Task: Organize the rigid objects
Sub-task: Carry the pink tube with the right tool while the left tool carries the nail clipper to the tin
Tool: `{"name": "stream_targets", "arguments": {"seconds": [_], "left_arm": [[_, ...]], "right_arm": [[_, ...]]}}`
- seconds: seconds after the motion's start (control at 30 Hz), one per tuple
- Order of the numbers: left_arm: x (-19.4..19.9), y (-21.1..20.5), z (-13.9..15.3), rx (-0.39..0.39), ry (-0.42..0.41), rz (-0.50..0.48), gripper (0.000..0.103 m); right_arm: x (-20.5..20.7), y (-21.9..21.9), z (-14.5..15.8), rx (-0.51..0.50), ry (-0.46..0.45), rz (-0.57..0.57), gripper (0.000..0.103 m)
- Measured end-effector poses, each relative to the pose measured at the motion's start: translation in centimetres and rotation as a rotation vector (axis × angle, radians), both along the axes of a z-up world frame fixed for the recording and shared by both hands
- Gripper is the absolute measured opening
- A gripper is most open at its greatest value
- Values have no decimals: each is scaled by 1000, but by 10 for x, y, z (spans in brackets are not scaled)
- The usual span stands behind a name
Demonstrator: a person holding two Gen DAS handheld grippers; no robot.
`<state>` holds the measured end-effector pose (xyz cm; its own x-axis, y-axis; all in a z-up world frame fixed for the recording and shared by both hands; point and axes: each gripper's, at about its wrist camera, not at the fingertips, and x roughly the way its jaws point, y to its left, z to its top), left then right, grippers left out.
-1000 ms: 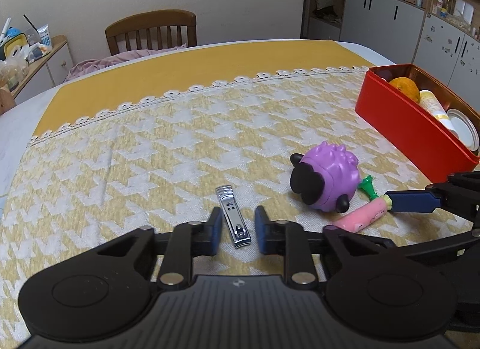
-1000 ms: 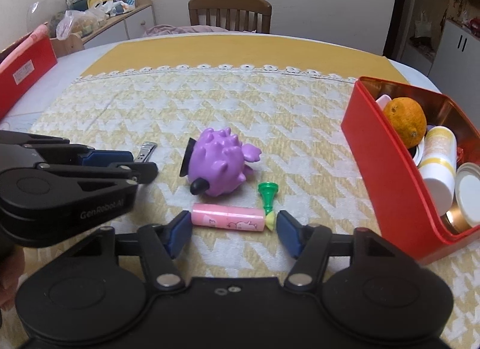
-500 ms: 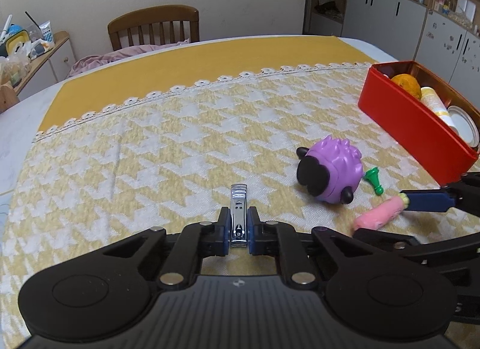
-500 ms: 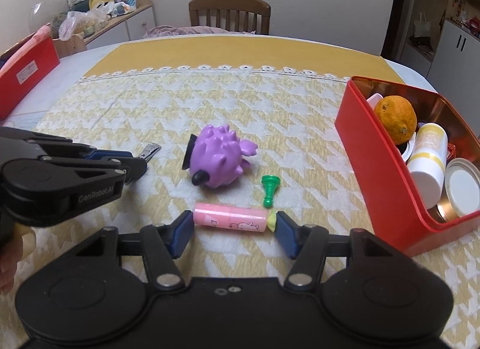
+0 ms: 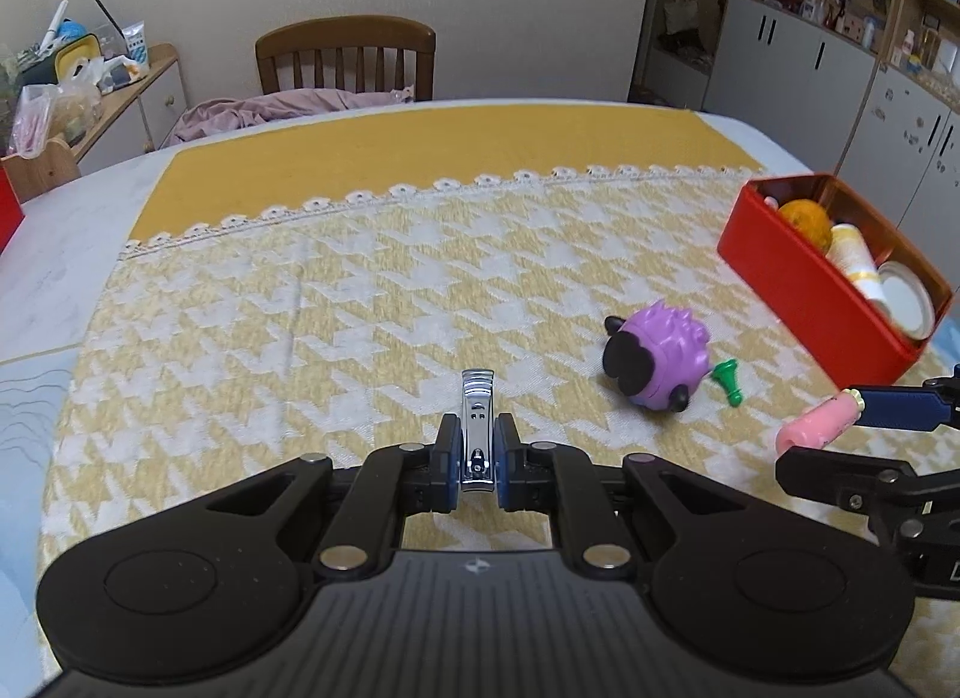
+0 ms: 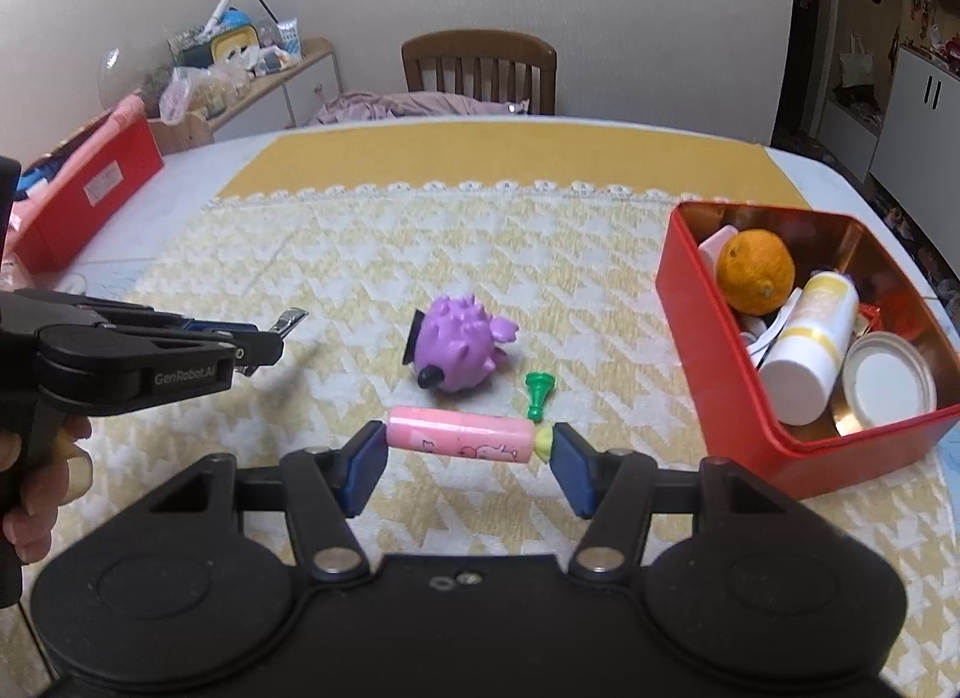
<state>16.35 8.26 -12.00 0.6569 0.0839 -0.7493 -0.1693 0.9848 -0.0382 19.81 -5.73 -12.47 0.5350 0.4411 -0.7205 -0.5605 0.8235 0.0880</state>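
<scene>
Left gripper (image 5: 478,463) pinching nail clipper (image 5: 477,428), right gripper (image 6: 462,458) clamping pink tube (image 6: 459,442) endwise above the surface; risk of tube slipping out before red box (image 6: 708,350).

Right tool (image 6: 462,458) clamps pink tube (image 6: 459,443) endwise above tablecloth (image 6: 360,254).

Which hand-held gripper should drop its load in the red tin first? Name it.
Right, probably. The right hand-held gripper, shut on the pink tube, sits nearer the red tin than the left, holding the nail clipper.
</scene>
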Motion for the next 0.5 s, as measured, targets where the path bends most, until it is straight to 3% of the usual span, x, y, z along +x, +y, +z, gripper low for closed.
{"name": "stream_targets", "arguments": {"seconds": [0.5], "left_arm": [[-21,-32,57,-28,-79,-55,11]], "right_arm": [[-10,-35,44,85,-48,2,58]]}}
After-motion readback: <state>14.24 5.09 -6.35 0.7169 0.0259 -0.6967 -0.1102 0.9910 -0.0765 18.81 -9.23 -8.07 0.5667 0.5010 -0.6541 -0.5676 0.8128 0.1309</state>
